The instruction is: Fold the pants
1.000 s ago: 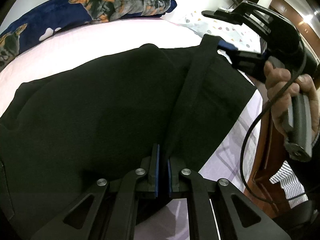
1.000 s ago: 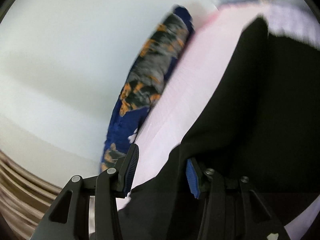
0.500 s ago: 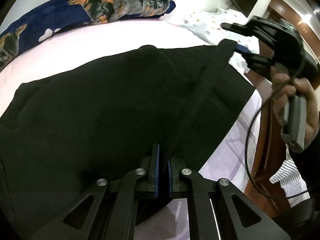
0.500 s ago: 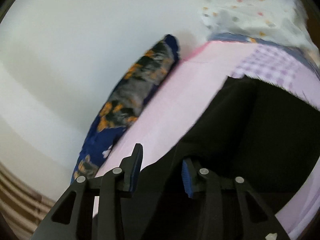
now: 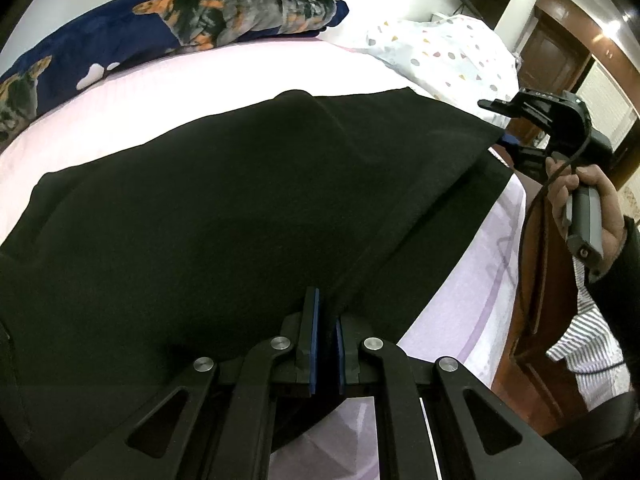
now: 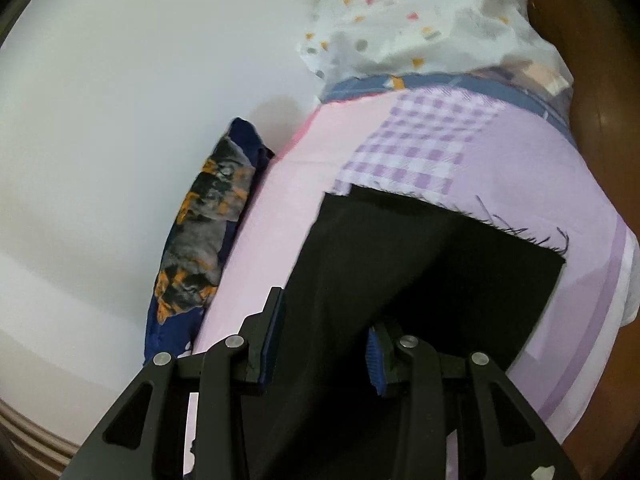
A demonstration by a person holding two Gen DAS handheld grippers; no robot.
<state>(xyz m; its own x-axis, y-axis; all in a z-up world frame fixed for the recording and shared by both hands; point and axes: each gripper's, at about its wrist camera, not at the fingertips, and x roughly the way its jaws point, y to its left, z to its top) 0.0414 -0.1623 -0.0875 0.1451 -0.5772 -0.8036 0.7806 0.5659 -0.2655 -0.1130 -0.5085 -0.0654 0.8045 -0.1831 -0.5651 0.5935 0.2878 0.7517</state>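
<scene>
Black pants lay spread across the bed, on a pink sheet that turned lilac-checked toward the far end in the right wrist view. One layer of fabric ran as a raised, stretched fold from near the left hand-held gripper to the right one.

Left hand-held gripper: jaws nearly fully closed, blue pads pinching a thin edge of the pants at the near side of the bed. Fabric visibly clamped between the pads.

Right hand-held gripper: jaws part-open and had just been closing. A black fold of the pants sat in the gap. It lay against the left pad and partly covered the right one; firm pressure from the pads could not be confirmed. In the left wrist view the same gripper sat at the far right corner of the pants, held by a hand on the grey handle, cable looping down from it.

The frayed hem of one leg lay flat on the sheet ahead of the right gripper.

A dark blue dog-print pillow lay along the wall side of the bed, apart from the pants. A white bundle of dotted bedding sat at the far end. A dark wooden bed frame showed at the right edge.
</scene>
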